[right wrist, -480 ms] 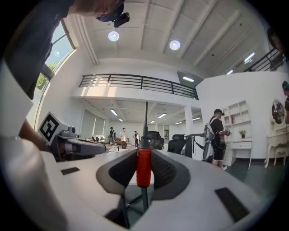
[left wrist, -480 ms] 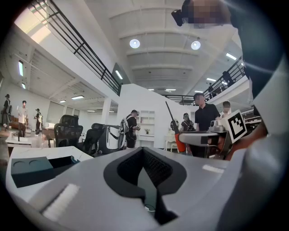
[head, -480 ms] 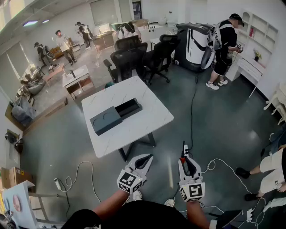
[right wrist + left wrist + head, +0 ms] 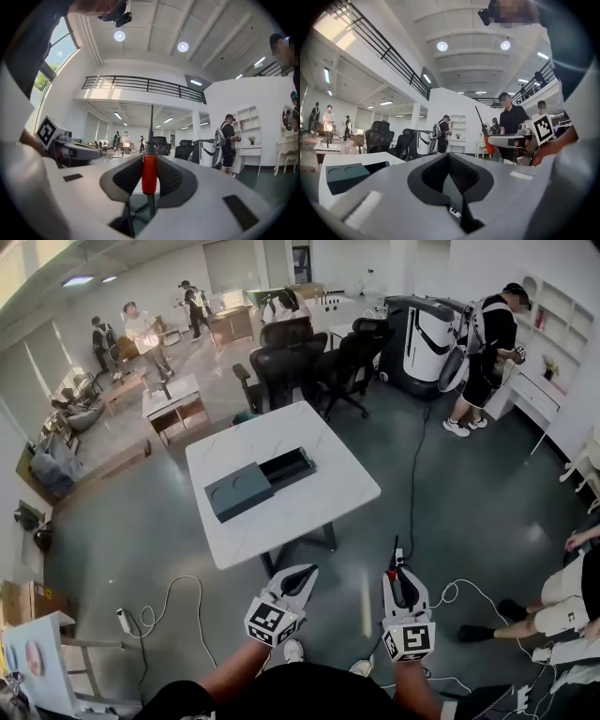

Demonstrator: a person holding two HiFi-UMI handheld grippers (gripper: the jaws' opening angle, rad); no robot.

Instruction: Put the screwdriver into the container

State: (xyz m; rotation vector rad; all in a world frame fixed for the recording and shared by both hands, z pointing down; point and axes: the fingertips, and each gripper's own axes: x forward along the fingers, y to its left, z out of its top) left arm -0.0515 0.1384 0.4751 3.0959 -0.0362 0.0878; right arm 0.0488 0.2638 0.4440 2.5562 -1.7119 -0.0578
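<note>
The left gripper [image 4: 306,571] has its fingers closed together on nothing, while just beside it the right gripper [image 4: 397,570] grips the red handle of the screwdriver [image 4: 149,172], whose shaft points forward. Both are held level over the floor, short of the white table [image 4: 323,442]. On that table, well apart from the screwdriver, lies the dark container [image 4: 242,491], with office chairs [image 4: 286,367] beyond.

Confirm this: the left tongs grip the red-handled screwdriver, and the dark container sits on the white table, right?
Not quite: the right tongs grip the red-handled screwdriver, as the right gripper view shows. The dark container does sit on the white table.
</note>
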